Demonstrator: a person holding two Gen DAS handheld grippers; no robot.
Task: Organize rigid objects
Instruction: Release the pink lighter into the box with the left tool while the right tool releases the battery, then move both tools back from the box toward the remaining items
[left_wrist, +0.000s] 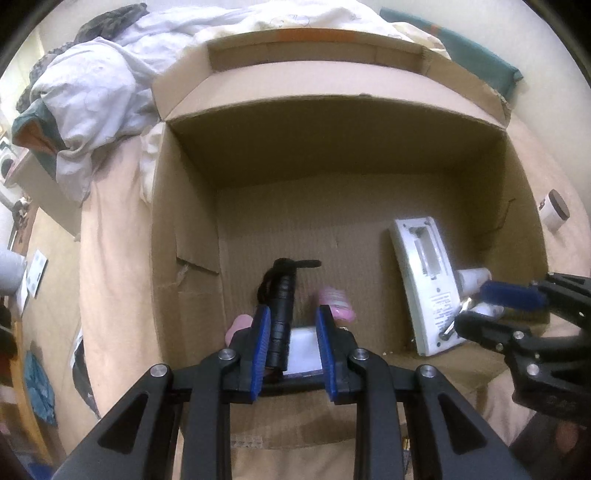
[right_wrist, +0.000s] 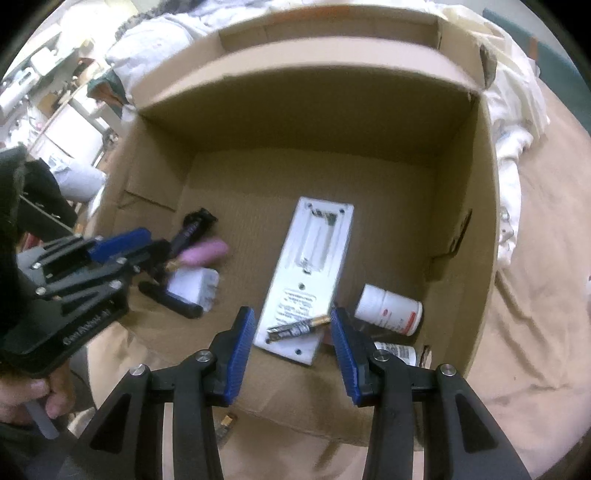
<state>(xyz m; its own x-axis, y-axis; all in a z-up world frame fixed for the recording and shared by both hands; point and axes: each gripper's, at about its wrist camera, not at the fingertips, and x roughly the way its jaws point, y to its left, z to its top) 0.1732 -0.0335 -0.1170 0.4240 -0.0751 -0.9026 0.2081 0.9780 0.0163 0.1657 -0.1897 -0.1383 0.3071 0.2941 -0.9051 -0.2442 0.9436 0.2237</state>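
An open cardboard box (left_wrist: 332, 206) (right_wrist: 332, 122) lies on a bed. My left gripper (left_wrist: 293, 314) (right_wrist: 144, 243) is open over the box's near left; a black cylinder (left_wrist: 281, 314) (right_wrist: 192, 229) lies between its blue pads, beside a pink tube (left_wrist: 338, 302) (right_wrist: 205, 253) and a white adapter (left_wrist: 304, 349) (right_wrist: 194, 286). My right gripper (right_wrist: 293, 328) (left_wrist: 480, 299) is open above a white remote (right_wrist: 310, 273) (left_wrist: 428, 280) lying back up, with a battery (right_wrist: 299, 326) resting on it. Two white bottles (right_wrist: 389, 308) (left_wrist: 474, 277) lie at the right.
Crumpled white bedding (left_wrist: 96, 103) (right_wrist: 513, 122) lies behind and beside the box on the beige sheet (right_wrist: 535, 295). A white cup (left_wrist: 554, 210) lies right of the box. A loose battery (right_wrist: 225, 424) lies by the box's near edge. Shelves and clutter (right_wrist: 44, 92) stand at the far left.
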